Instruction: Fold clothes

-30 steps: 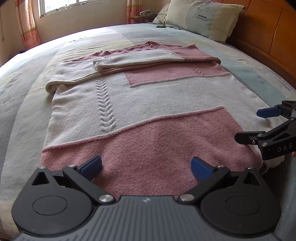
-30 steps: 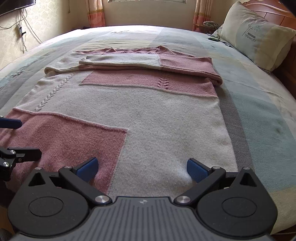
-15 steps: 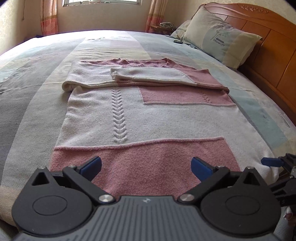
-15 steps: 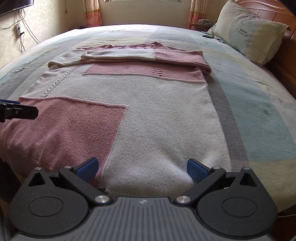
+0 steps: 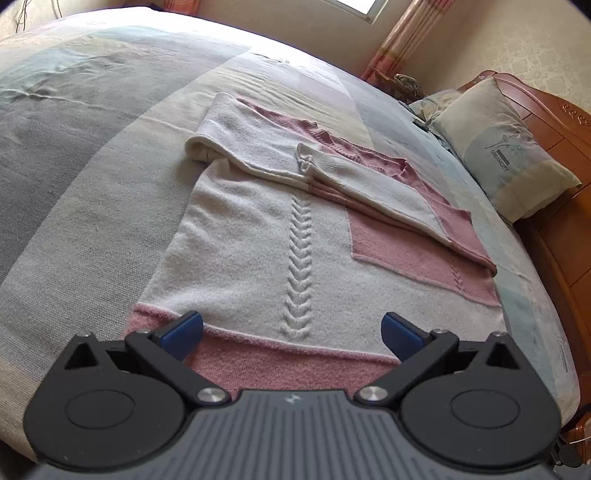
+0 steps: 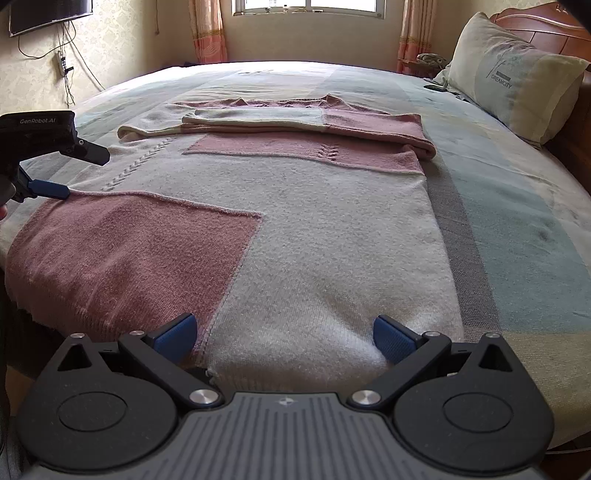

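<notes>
A cream and pink knit sweater [image 5: 266, 243] [image 6: 325, 229] lies flat on the bed, its sleeves folded across the chest at the far end. My left gripper [image 5: 291, 330] hovers open above the pink hem band at the sweater's left side, with nothing between its blue pads. In the right wrist view the left gripper [image 6: 79, 171] shows at the far left, jaws apart over the hem's left edge. My right gripper [image 6: 282, 334] is open at the near hem, where pink meets cream, with cloth lying between its fingers.
The bed [image 6: 517, 206] has a striped grey, blue and cream cover. A pillow [image 5: 506, 147] [image 6: 513, 74] leans on the wooden headboard [image 5: 569, 221] at the right. A window with curtains [image 6: 306, 22] is behind the bed. A screen and cables hang on the left wall.
My left gripper has swung left and forward over the hem, tilting its view; the right gripper has dropped out of its sight. The right gripper has drawn back slightly toward the near hem.
</notes>
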Available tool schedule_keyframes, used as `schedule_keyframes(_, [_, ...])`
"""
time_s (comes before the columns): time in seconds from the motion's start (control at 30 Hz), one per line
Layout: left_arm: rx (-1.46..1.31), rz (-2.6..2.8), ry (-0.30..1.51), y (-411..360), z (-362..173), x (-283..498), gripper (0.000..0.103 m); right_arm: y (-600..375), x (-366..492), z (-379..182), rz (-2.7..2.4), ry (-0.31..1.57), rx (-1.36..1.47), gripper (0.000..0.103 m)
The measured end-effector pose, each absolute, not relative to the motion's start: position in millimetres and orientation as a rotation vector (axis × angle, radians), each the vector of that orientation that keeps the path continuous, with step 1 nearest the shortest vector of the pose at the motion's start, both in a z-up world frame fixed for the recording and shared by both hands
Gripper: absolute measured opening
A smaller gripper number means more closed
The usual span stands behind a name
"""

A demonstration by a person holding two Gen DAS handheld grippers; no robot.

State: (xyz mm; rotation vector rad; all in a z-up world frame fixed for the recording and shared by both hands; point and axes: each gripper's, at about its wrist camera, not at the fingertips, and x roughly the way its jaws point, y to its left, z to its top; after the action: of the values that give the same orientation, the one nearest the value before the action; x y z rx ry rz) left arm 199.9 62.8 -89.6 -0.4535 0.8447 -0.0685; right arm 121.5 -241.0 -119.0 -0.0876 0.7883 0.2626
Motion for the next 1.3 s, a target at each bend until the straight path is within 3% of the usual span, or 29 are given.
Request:
schedule_keyframes(0.27, [-0.429,0.038,0.786,75.8,-88.0,205.6,0.102,-241.6,128.4,-109.4,0.264,0.841,-0.068,0.103])
schedule_keyframes(0.43, [-0.435,-0.070,0.760,73.4,-80.3,225.2,0.102,-244.6,141.3,-89.9,0.304,0.763,0.027,0.103])
schedule_keyframes(0.63, [-0.504,0.002,0.739,88.5,-97.8,231.7,0.101,-233.5,166.5,-105.6,0.340,0.812,0.057,0.103])
schedule_keyframes(0.83, [-0.484,-0.072,0.730,80.8,-77.0,245.6,0.102,-230.2,158.5,-116.0,0.370,0.765,-0.043,0.103])
schedule_keyframes(1.0, [-0.414,-0.034,0.807,68.9,-96.3,267.2,0.101,-225.4,158.2,-117.7,0.370,0.756,-0.096,0.103])
schedule_keyframes(1.3, [-0.421,-0.045,0.748,66.9,-80.9,277.4,0.102,-224.3,155.6,-120.9,0.374,0.738,-0.127,0.103])
